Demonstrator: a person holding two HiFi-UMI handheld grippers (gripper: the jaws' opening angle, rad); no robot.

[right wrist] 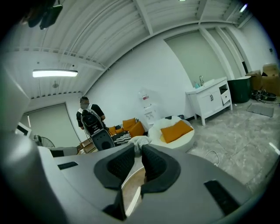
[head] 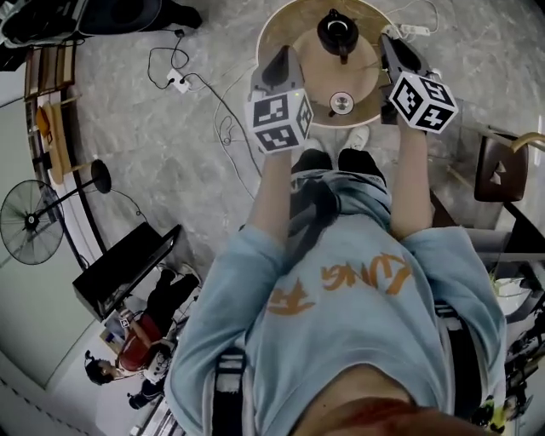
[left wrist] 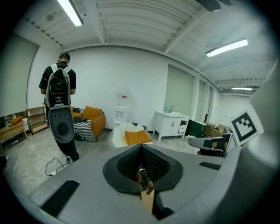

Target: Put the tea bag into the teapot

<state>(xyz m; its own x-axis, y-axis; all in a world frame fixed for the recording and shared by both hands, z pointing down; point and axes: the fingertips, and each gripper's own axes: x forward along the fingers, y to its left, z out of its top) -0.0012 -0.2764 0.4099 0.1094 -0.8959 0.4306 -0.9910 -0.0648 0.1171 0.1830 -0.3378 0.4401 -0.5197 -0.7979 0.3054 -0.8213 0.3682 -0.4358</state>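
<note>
Standing mid table [head: 274,38], teapot [head: 338,34] well clear of rim.

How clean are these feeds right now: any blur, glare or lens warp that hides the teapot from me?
Head view: sharp, evenly lit, fisheye-bent at the edges; the teapot reads clearly on the round table, near the top edge. Left gripper view: black corners, ceiling strip lights blown out, teapot not discernible. Right gripper view: horizon tilted, one glaring lamp, teapot not discernible there either.
</note>
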